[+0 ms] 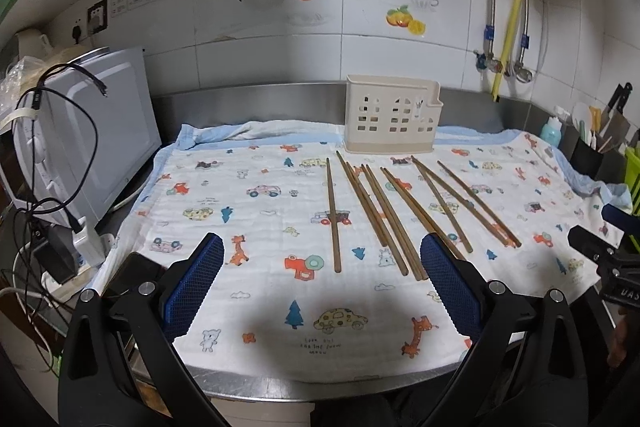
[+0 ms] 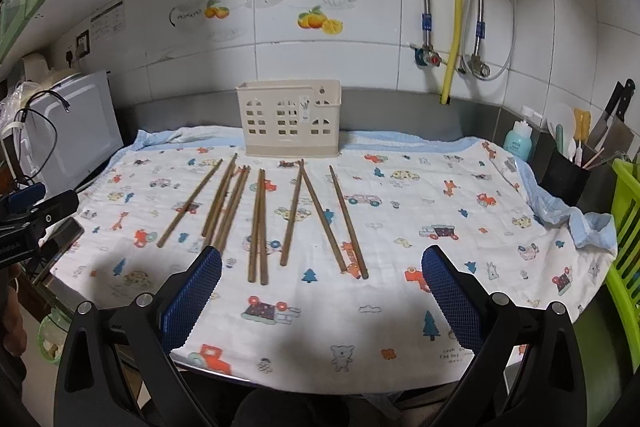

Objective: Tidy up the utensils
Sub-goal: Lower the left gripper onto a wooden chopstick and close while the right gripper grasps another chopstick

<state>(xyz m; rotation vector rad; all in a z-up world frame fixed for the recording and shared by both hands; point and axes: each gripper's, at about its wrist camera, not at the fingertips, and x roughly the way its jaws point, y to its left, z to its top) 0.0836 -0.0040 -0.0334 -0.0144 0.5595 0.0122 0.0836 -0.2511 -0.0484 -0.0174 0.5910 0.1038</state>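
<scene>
Several brown wooden chopsticks (image 1: 400, 211) lie side by side on a printed white cloth (image 1: 256, 227), ends pointing toward a cream perforated utensil holder (image 1: 391, 119) at the back. They also show in the right wrist view (image 2: 260, 223), as does the holder (image 2: 290, 123). My left gripper (image 1: 322, 259) is open and empty, held above the cloth's near edge, just short of the chopsticks. My right gripper (image 2: 322, 267) is open and empty, near the front ends of the chopsticks. The right gripper's body shows at the right edge (image 1: 600, 255) of the left wrist view.
A white microwave (image 1: 92, 139) with cables stands at the left. A black pot with utensils (image 2: 568, 171), a blue bottle (image 2: 518, 143), knives and a green rack (image 2: 624, 247) stand at the right. Pipes and a yellow hose (image 2: 456, 11) run down the tiled wall.
</scene>
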